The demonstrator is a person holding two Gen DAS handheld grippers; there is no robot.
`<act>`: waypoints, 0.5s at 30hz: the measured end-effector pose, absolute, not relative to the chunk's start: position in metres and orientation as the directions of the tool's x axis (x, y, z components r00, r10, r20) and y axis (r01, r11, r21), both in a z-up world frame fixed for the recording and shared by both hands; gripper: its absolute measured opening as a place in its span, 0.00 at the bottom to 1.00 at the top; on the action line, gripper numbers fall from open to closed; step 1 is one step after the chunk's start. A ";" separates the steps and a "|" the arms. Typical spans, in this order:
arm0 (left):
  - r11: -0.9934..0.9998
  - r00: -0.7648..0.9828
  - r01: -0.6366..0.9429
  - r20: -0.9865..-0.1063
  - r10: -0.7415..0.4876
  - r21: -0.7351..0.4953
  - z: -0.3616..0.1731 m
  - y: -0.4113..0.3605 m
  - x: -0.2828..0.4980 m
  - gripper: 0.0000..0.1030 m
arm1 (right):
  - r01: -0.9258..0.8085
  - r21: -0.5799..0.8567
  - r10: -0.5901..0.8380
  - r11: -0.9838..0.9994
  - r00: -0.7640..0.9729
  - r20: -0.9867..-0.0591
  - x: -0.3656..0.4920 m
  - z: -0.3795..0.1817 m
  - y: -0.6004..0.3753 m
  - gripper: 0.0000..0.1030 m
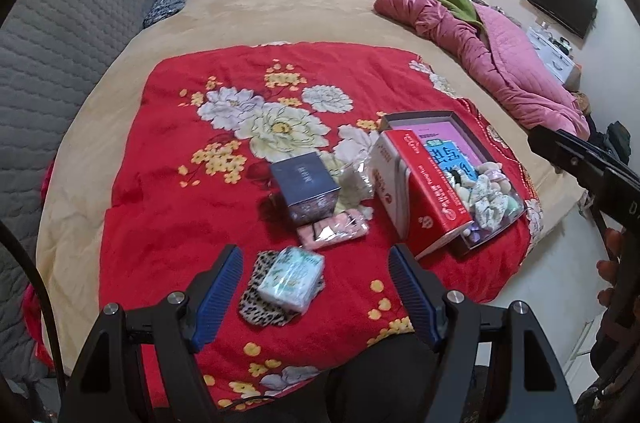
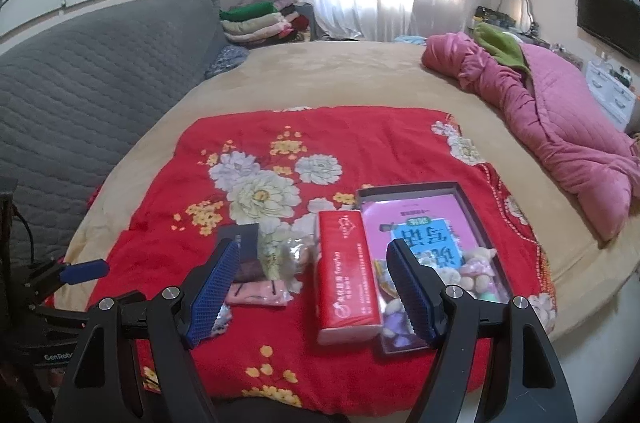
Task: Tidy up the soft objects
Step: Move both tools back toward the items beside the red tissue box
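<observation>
Left wrist view: a tissue pack lies on a leopard pouch near the front edge of the red blanket, between the wide-open, empty jaws of the left tool. Behind it sit a pink packet and a blue box. The right tool, also open and empty, hovers over the red box and tray toward the blanket's right edge.
</observation>
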State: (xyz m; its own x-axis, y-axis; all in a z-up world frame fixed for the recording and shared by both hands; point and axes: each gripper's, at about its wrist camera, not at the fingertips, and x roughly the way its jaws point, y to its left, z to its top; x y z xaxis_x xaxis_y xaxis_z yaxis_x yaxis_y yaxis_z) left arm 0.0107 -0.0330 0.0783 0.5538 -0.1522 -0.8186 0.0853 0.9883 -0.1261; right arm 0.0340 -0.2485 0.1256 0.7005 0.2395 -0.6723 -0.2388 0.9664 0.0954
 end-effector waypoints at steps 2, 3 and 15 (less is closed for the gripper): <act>0.989 0.549 0.072 -0.823 -0.148 -0.130 0.075 -0.027 0.010 0.72 | -0.250 0.100 0.249 0.963 0.692 -0.677 0.034 0.121 -0.244 0.75; 0.989 0.548 0.064 -0.824 -0.147 -0.133 0.073 -0.024 0.009 0.72 | -0.256 0.093 0.249 0.962 0.687 -0.683 0.034 0.118 -0.241 0.75; 0.989 0.483 0.046 -0.863 -0.148 -0.143 0.035 -0.011 0.011 0.72 | -0.322 0.053 0.251 0.945 0.614 -0.748 0.037 0.079 -0.212 0.75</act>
State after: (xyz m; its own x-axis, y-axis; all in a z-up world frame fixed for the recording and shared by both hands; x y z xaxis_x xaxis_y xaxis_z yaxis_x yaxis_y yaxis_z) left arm 0.0111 -0.0107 0.0350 0.4827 -0.1479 -0.8632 0.0464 0.9886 -0.1435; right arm 0.0366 -0.2123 0.0791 0.6144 0.2515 -0.7478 -0.3220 0.9452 0.0533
